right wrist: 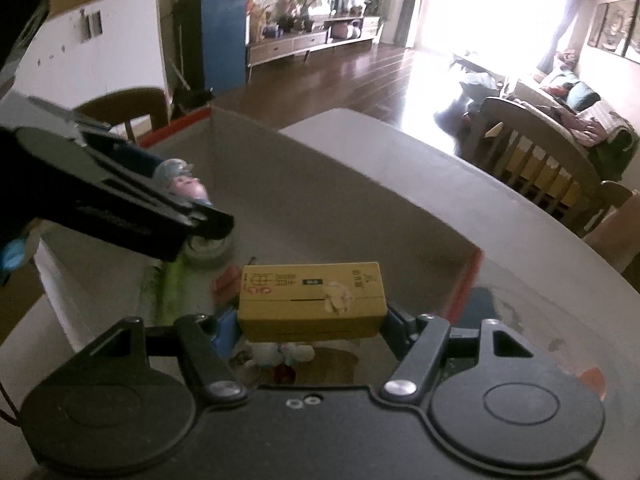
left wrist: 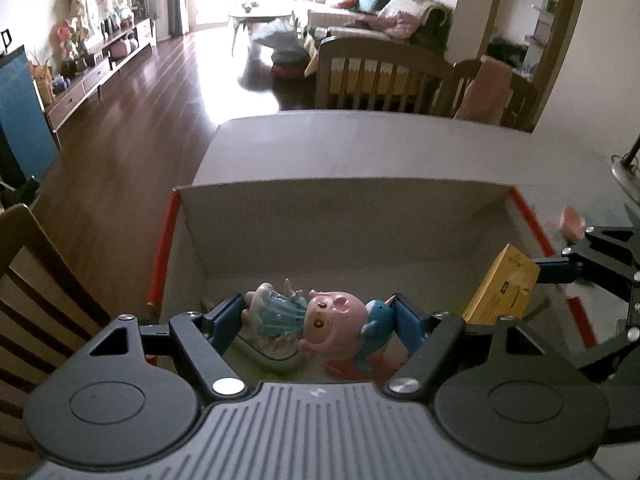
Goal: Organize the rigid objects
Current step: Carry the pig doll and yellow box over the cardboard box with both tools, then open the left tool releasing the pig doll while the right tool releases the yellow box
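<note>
Mid-task: left tongs (left wrist: 318, 320) clamped on pig doll (left wrist: 308, 320), right tongs (right wrist: 312, 322) clamped on yellow box (right wrist: 312, 300), both over the cardboard box (left wrist: 360, 216) on the bench (left wrist: 400, 148), unreleased; some items already inside.

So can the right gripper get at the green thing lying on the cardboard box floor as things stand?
Probably not yet: the right gripper is shut on the yellow rectangular carton, so its jaws are occupied, and the left gripper, holding the pink toy figure, hangs over the green thing.

glossy plastic doll (left wrist: 316, 316), matt cardboard box (left wrist: 340, 216), polished wood floor (left wrist: 140, 128)
</note>
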`<state>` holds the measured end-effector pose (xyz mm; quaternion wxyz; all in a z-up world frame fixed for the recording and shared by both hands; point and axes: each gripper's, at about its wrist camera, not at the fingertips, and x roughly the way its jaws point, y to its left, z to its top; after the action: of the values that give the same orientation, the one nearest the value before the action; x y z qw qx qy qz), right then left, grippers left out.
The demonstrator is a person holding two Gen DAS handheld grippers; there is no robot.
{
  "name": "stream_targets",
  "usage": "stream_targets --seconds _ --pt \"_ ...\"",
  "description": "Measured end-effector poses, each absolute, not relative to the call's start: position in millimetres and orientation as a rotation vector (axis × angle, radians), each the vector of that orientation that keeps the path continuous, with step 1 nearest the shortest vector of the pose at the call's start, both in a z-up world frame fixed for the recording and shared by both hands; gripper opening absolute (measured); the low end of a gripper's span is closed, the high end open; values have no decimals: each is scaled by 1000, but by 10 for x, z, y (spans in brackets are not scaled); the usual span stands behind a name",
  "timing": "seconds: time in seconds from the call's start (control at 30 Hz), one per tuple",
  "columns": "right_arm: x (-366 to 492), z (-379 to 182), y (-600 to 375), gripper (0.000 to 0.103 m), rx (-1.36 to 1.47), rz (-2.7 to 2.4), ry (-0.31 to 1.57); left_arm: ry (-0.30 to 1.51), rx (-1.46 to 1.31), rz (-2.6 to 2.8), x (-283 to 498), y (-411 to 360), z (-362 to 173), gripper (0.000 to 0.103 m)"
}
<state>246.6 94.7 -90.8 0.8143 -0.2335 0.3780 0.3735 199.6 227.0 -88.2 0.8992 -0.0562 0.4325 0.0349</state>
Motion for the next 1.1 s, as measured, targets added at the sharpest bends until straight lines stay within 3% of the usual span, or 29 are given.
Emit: stream_targets --seconds 0.6,1.1 --pt "2531 -1083 1246 70 -596 823 896 1167 -91 18 2313 2222 -1277 79" --pt "2355 -919 1106 81 -550 827 882 1106 -106 5 2027 2236 -1132 79"
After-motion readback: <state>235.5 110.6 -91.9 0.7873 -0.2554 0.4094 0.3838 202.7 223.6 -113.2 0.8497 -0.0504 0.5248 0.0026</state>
